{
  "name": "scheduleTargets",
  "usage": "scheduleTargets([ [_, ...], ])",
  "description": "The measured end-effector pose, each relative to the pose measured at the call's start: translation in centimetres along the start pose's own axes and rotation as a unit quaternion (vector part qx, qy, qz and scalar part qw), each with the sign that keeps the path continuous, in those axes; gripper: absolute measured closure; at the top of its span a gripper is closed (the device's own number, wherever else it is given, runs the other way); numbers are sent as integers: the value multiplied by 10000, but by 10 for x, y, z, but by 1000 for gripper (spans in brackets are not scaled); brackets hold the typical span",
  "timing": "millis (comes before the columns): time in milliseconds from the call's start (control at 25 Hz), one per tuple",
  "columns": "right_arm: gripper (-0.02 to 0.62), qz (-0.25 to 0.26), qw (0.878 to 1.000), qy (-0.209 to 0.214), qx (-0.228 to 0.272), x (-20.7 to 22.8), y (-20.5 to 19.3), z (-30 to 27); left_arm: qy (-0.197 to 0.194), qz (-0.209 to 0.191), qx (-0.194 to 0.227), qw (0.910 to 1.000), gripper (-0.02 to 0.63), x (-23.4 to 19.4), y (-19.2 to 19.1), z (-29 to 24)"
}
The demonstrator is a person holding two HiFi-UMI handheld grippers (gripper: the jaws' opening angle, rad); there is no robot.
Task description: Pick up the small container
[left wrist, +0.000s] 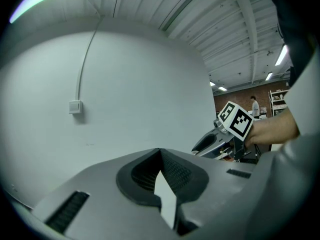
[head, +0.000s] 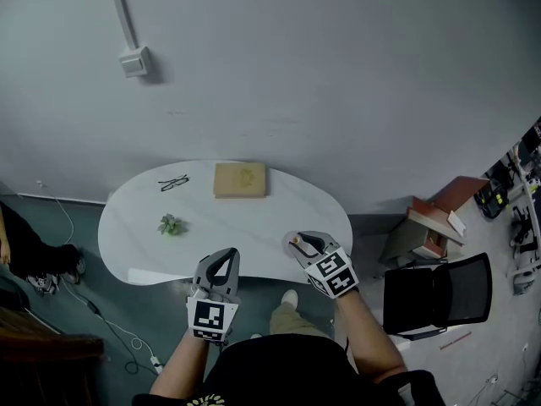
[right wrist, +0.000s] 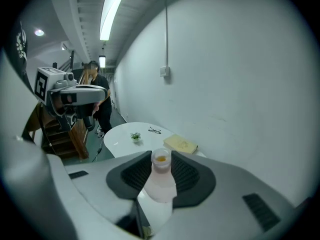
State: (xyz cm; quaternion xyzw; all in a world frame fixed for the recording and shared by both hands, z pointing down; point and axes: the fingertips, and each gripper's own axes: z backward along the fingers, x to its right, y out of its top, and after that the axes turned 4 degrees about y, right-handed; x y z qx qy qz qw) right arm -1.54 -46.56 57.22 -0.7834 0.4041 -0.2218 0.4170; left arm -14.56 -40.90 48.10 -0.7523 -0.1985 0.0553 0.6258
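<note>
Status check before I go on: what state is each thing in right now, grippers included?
Right gripper: shut on the container.
Container: top open, something orange inside, clamped on both sides.
Left gripper: shut, empty.
Book: closed, flat on the table.
Glasses: lying on the table, untouched.
Plant: upright on the table.

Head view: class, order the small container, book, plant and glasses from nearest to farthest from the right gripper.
1. small container: between the right gripper's jaws, at the table's near edge.
2. book: at the far edge, middle.
3. plant and glasses: both on the left side, too close to call.
</note>
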Motion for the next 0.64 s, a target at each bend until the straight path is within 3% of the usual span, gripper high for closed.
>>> scheduleTargets([
  [280, 457, 154, 9981, -180, 567, -10, 42, 33, 59, -64, 74, 9999, 601, -5, 9, 14],
  [640, 457, 161, 9951, -196, 954, -19, 59, 64, 6, -94, 115, 9999, 601, 5, 14, 19],
])
